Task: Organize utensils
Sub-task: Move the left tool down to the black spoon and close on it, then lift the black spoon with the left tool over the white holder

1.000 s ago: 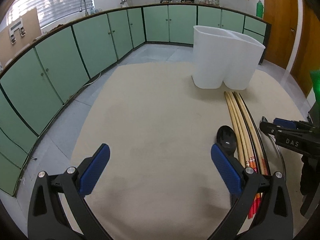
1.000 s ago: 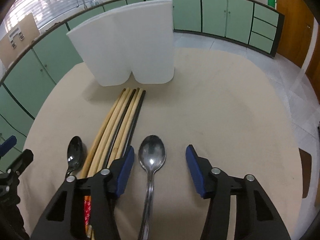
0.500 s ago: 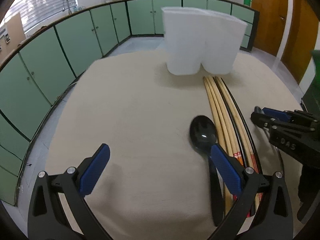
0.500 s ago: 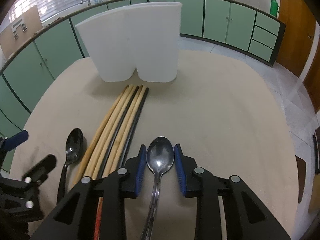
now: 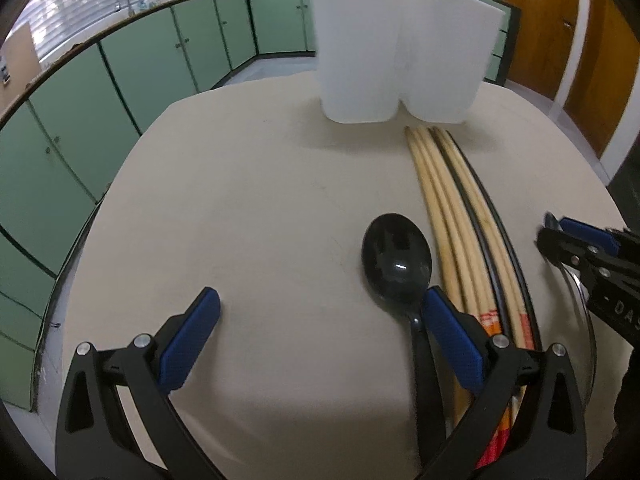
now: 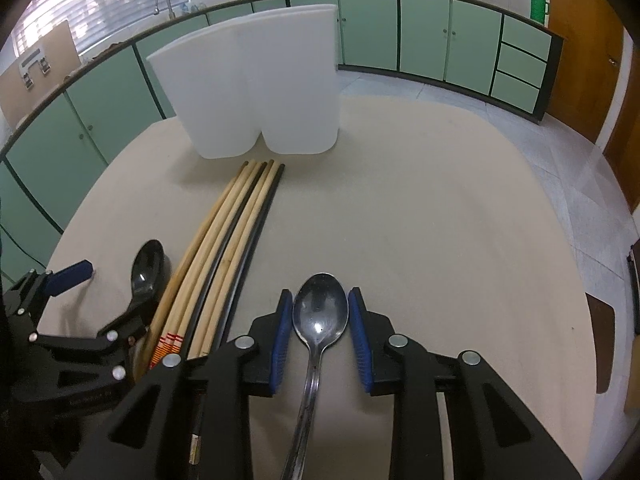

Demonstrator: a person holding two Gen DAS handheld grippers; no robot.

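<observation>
Two spoons lie on the round beige table (image 6: 440,208): a polished steel spoon (image 6: 320,314), bowl up and handle running toward the near edge, sits gripped at the sides of its bowl between the blue pads of the right gripper (image 6: 320,324), whose jaws are drawn narrow against it. A black spoon (image 5: 397,258) rests further left, its handle passing just beside the right-hand pad of the left gripper (image 5: 320,320), whose jaws stand wide apart and hold nothing. Between the spoons, a tight bundle of chopsticks (image 6: 232,240), pale wood with dark ones among them and some with red-and-orange banded ends, stretches from the near edge toward the far edge. A white two-compartment holder (image 6: 260,92) stands upright near that far edge, just beyond the chopstick tips. Green kitchen cabinets (image 6: 424,36) curve behind the table.
</observation>
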